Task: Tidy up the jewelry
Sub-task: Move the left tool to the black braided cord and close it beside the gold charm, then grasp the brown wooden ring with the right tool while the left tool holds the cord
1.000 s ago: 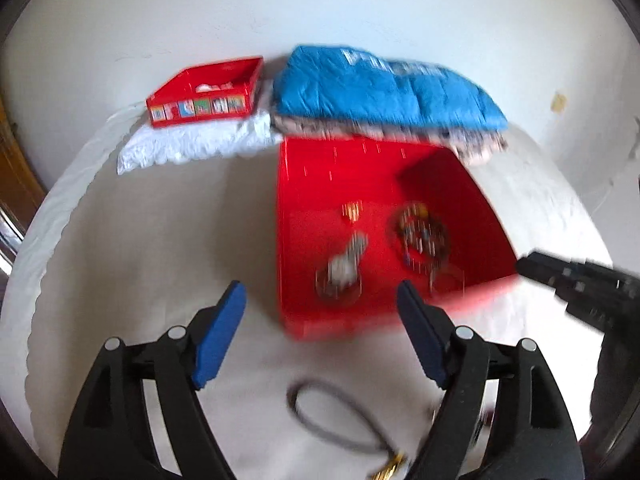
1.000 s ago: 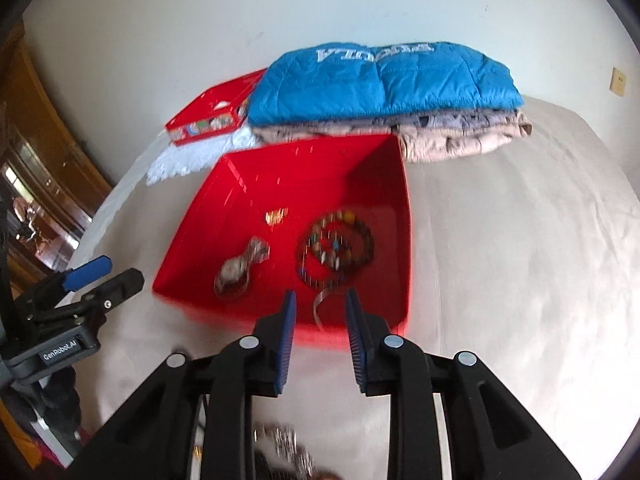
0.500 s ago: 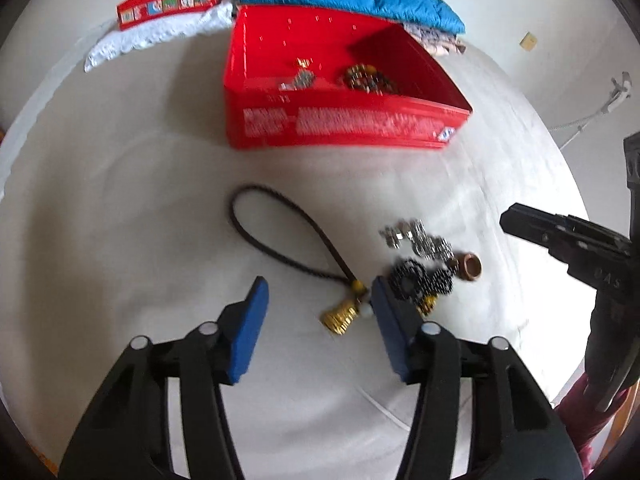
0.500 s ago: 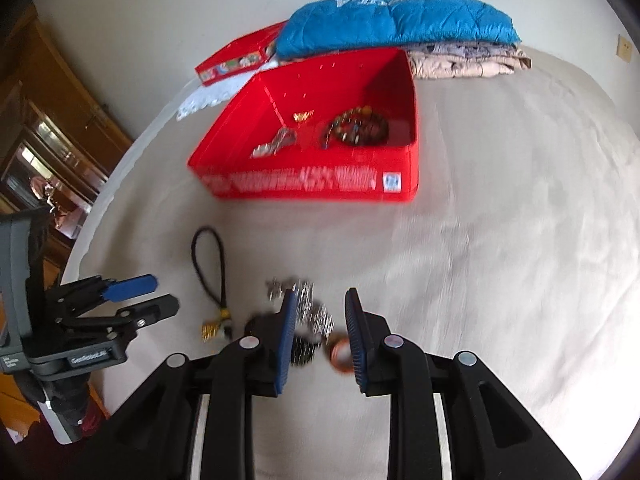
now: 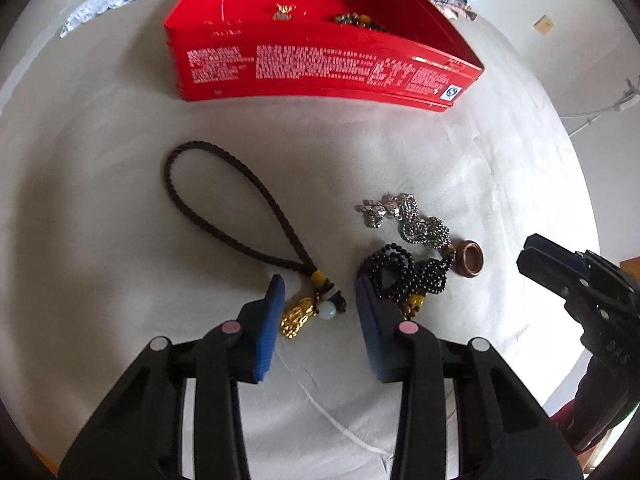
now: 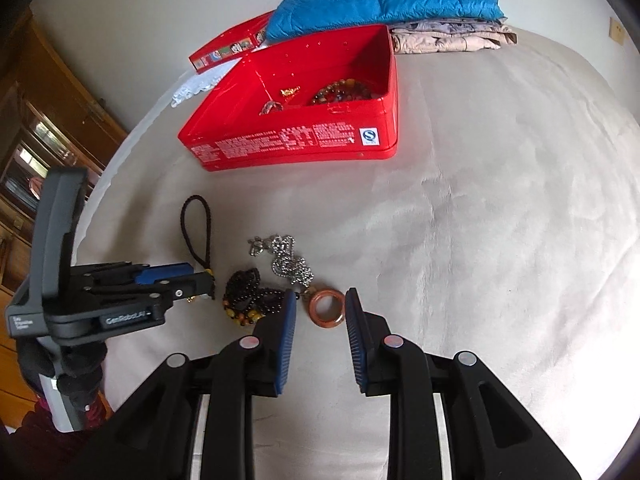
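Loose jewelry lies on the pale cloth in front of an open red box. My left gripper points down over the gold charm at the end of a dark braided cord. Its jaws are closing with the charm and a white bead between them, the right pad still apart. My right gripper stands narrowly open around a copper ring. A black bead string and a silver chain lie between the two.
The red box holds a beaded bracelet, a gold piece and a silver piece. Behind it are a folded blue jacket on beige clothes, a small red box and white lace. A wooden cabinet stands left.
Both grippers have drawn back from the red box and dropped toward the loose jewelry. The left jaws have narrowed around the gold charm. The right jaws kept their gap.
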`<act>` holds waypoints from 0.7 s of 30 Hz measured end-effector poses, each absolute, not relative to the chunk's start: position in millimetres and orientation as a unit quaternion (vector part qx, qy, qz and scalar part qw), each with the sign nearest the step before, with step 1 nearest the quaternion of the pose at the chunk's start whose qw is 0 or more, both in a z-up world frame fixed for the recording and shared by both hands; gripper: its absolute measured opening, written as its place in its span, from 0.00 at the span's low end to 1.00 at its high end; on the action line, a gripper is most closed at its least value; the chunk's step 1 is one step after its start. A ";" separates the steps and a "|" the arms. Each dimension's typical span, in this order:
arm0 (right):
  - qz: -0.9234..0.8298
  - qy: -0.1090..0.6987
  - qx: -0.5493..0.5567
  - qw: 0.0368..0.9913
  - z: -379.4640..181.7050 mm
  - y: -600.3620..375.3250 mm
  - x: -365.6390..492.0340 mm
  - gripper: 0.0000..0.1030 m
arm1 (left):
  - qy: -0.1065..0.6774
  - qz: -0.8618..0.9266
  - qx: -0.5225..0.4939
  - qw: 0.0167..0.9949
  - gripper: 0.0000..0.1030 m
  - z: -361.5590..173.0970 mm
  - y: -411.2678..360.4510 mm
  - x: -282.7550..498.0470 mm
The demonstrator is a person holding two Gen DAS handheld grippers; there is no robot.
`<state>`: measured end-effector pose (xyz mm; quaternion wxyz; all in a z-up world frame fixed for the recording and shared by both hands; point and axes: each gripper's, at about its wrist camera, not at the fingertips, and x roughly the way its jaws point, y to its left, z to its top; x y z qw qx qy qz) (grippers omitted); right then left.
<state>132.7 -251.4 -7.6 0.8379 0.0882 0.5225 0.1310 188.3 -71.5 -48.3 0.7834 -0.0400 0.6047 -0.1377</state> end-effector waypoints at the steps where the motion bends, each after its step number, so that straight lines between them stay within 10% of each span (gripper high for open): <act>1: 0.132 0.524 0.088 0.837 -9.3 -252.0 133.2 0.24 | 0.611 -0.140 -0.042 0.778 0.27 -51.5 -73.0 189.6; 21: 0.143 0.561 0.085 0.811 -40.7 -244.1 145.8 0.25 | 0.608 -0.137 -0.045 0.780 0.11 -58.8 -47.9 190.2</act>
